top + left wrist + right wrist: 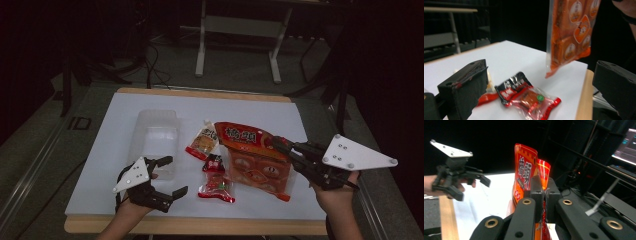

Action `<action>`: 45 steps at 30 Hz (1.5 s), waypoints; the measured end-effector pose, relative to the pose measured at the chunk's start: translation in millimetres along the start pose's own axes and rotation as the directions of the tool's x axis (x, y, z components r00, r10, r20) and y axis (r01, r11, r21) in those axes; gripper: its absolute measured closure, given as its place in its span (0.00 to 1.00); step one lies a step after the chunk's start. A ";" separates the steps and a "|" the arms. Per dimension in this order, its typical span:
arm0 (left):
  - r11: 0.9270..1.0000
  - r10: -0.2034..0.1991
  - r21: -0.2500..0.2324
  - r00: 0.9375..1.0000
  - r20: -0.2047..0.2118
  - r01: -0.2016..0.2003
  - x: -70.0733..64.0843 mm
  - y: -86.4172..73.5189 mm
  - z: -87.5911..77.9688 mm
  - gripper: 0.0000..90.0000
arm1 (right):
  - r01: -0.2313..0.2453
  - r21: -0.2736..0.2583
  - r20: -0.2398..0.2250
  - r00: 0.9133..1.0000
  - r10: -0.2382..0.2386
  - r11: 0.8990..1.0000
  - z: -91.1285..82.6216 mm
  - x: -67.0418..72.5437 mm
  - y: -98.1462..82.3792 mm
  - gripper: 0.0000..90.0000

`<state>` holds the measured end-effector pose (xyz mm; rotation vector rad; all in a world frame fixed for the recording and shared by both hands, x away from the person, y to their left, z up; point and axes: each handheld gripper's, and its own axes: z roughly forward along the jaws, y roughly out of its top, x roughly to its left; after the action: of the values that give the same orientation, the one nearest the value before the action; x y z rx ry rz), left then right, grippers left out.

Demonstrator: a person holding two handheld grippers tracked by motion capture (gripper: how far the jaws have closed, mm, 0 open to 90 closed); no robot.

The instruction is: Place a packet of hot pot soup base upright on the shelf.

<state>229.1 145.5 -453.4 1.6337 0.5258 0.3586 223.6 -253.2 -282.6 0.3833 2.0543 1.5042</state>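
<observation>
A large orange snack bag [252, 160] hangs lifted over the right side of the white table [110, 150], and my right gripper [278, 143] is shut on its upper edge. In the right gripper view the two jaws [545, 192] press together on the bag [525, 172]. My left gripper [176, 174] stands open near the front left edge, nothing between its fingers. Ahead of its jaws [541, 82] lies a small red and black packet [526, 96], with the hanging bag [571, 32] beyond. The same packet [216, 182] lies flat below a small orange sachet [202, 141].
A clear plastic container [157, 135] stands on the table's left half, just behind the left gripper. The table has a wooden rim [200, 226] at the front. Metal frame legs [201, 45] stand on the floor behind the table.
</observation>
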 end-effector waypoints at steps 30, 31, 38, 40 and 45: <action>0.998 0.056 -0.030 0.945 0.322 -0.049 1.8 50.7 58.8 0.25 | -0.003 -0.060 -0.143 0.990 -0.006 0.998 26.9 23.2 13.4 0.98; 0.999 0.048 -0.028 0.943 0.330 -0.042 2.5 50.9 60.4 0.25 | -0.003 -0.059 -0.148 0.989 -0.006 0.998 27.9 23.5 13.4 0.98; 0.999 0.043 -0.028 0.924 0.379 -0.035 2.8 50.0 69.7 0.39 | 0.005 -0.050 -0.157 0.988 -0.013 0.999 33.0 27.1 12.5 0.98; 0.999 0.044 -0.033 0.913 0.406 -0.033 2.3 49.9 71.7 0.48 | 0.002 -0.048 -0.161 0.987 -0.010 0.999 34.3 27.2 11.7 0.98; 0.999 0.055 -0.025 0.902 0.429 -0.049 0.2 48.9 76.5 0.69 | 0.005 -0.040 -0.157 0.988 -0.011 0.999 36.9 28.4 9.5 0.98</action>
<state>275.4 77.4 -415.2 1.6528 0.1435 0.0316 221.6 -206.1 -289.2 0.2471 2.1398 1.6131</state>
